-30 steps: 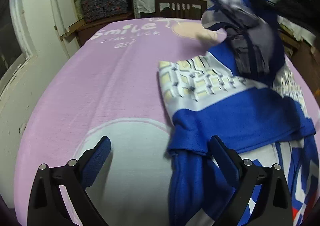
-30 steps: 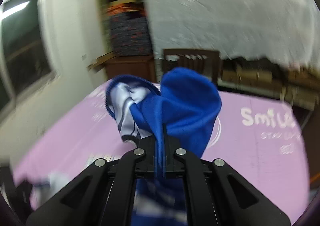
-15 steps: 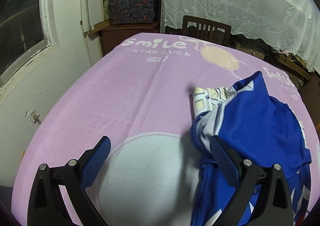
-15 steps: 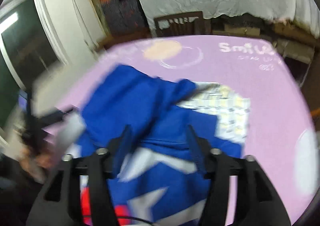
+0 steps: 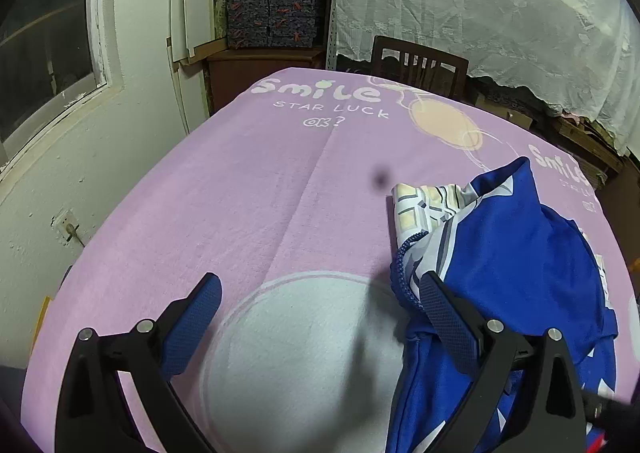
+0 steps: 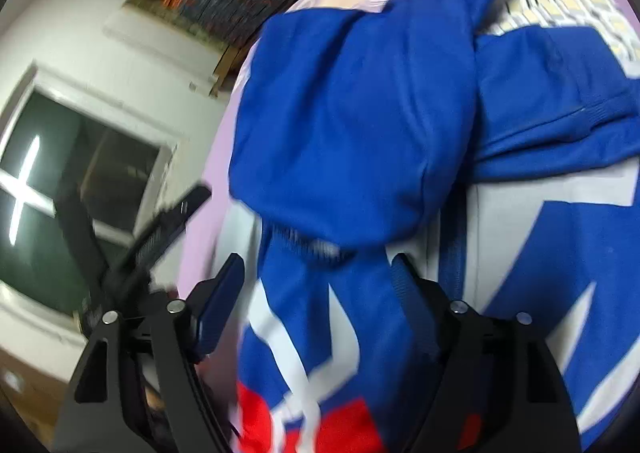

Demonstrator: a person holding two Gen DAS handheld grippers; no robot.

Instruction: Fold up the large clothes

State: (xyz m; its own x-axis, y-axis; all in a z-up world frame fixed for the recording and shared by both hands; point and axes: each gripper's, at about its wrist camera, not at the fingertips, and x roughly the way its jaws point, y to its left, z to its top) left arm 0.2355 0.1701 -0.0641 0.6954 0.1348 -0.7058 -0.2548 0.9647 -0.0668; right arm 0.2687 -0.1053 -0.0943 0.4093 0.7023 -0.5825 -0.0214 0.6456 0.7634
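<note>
Both my left claw (image 5: pixel 316 317) and right claw (image 6: pixel 318 285) gape wide, gripping nothing, hovering over the blue jacket (image 5: pixel 516 253) bunched on the counter (image 5: pixel 260 193), ready to re-grip.

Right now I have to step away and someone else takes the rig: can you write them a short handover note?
Left claw: open, holding nothing, low over the pink blanket beside the jacket.
Right claw: open, holding nothing, over the jacket.
Jacket: bunched on the blanket's right side, one blue part laid over the body.
Done: one part folded in.
Left: flatten it and finish the folds; the right view is blurred, so check first.
</note>
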